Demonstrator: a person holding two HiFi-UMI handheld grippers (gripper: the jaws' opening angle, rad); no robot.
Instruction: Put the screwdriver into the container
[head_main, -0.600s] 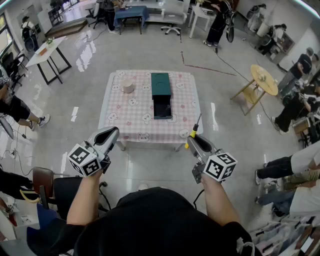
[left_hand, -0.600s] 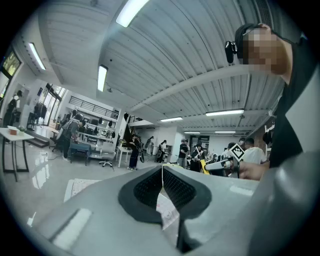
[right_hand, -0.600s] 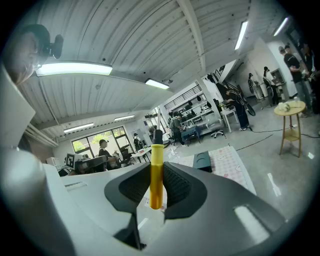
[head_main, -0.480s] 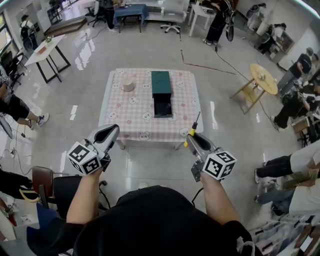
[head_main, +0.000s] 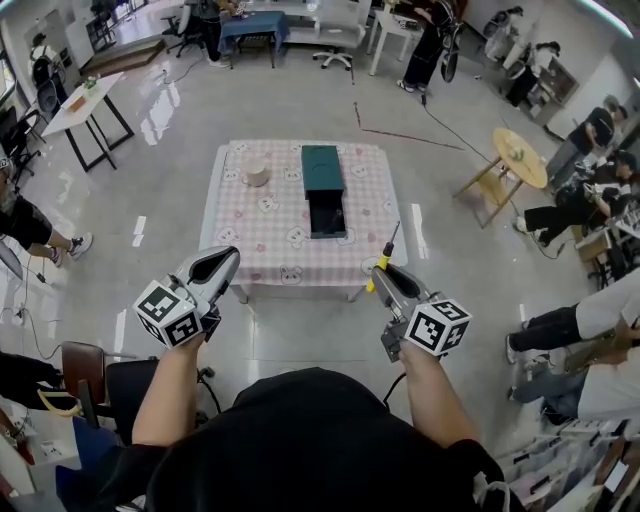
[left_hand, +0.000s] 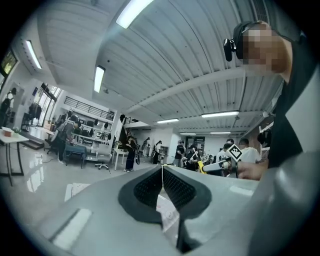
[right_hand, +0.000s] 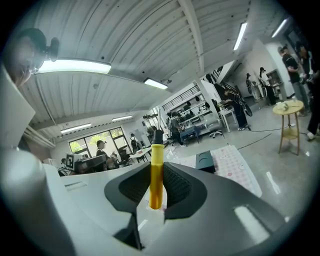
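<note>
Right gripper (head_main: 382, 278) clamps the yellow screwdriver (head_main: 384, 260), tip raised — left gripper (head_main: 222, 264), jaws together and empty, held forward alongside.

Both forearms forward, left gripper (head_main: 228, 262) jaws together and empty, right gripper (head_main: 379, 274) jaws clamped on the screwdriver (right_hand: 155, 175).

Bright, even indoor light falls from ceiling strip lights (left_hand: 131, 11), which leave pale glare on the polished floor (head_main: 165, 105). Every view bows strongly at its edges, with dark corners. The close-up left tongs (left_hand: 161, 170) look soft.
</note>
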